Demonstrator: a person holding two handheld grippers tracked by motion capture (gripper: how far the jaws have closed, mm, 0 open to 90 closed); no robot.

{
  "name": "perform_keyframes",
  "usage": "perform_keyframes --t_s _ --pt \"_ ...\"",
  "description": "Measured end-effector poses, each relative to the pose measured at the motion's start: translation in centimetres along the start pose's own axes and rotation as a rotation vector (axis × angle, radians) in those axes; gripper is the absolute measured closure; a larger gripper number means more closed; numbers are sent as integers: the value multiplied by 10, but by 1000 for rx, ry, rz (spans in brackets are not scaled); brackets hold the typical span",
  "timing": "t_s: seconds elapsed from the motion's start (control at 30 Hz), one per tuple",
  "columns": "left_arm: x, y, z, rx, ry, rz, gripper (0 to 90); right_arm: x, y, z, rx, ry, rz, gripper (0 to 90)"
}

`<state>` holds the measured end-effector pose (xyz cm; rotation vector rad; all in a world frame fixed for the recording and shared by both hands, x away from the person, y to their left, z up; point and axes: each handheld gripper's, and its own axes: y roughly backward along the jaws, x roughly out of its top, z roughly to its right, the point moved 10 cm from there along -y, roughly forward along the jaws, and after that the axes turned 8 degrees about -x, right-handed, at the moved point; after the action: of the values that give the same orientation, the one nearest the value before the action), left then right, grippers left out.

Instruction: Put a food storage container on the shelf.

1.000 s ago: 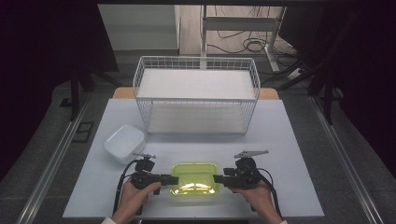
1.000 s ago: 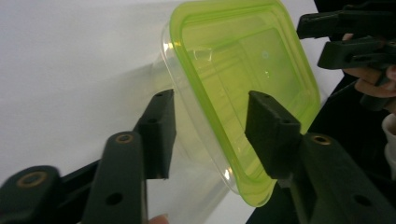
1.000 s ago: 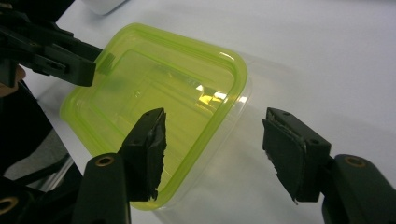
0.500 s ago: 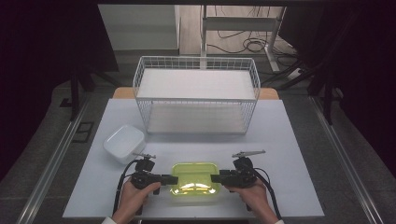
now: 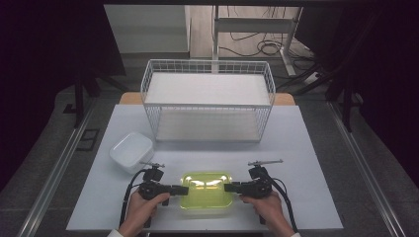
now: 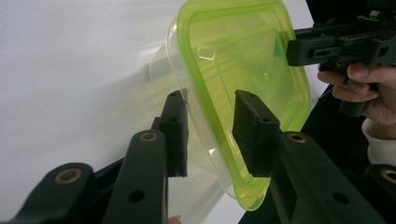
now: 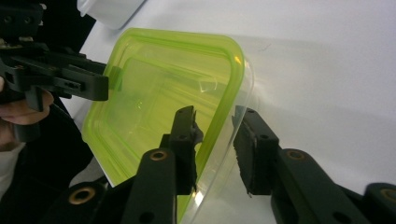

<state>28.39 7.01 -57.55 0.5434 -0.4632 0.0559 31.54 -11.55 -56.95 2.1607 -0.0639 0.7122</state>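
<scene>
- In the high view my hands cover the backs of both tools, and the jaw tips are too small there to judge contact with the green-lidded container [image 5: 206,190].
- My left gripper [image 6: 210,133] straddles the container's left rim: one pad outside the clear wall, one over the green lid [image 6: 243,56]. I see a gap at the lid-side pad, so I cannot tell if it bites yet. These jaws have just been closing, with the rim between them.
- My right gripper [image 7: 215,149] straddles the opposite rim the same way; the inner pad looks to be touching the lid edge, but a firm clamp I cannot tell. Its jaws have just been closing too.
- Since a second ago, both tools have drawn in against the container's ends; it has stayed at the table's [image 5: 306,148] near edge, between my hands.
- Count: two grippers, one lidded container, one white tub [image 5: 131,149] to its far left, one wire basket [image 5: 207,101] beyond.
</scene>
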Motion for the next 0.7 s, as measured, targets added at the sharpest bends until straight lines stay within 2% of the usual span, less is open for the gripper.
perform_keyframes --t_s 0.03,0.13,0.4,0.5,0.53,0.6,0.7 --pt "0 1 -1 7 0 5 697 1 2 -2 8 -5 8 726" --pt "1 3 -1 2 3 19 710 2 4 -3 15 -9 21 740" --pt "2 6 4 -7 -23 43 740 3 10 -7 16 24 59 767" --pt "4 9 6 -4 -40 66 774 7 18 -12 25 61 94 792" --pt "5 10 7 -4 -50 77 774 7 18 -12 25 61 94 792" --pt "6 11 10 -5 -75 94 774 9 21 -14 9 96 111 793" --pt "7 13 13 -6 -98 107 774 11 25 -17 11 119 134 793"
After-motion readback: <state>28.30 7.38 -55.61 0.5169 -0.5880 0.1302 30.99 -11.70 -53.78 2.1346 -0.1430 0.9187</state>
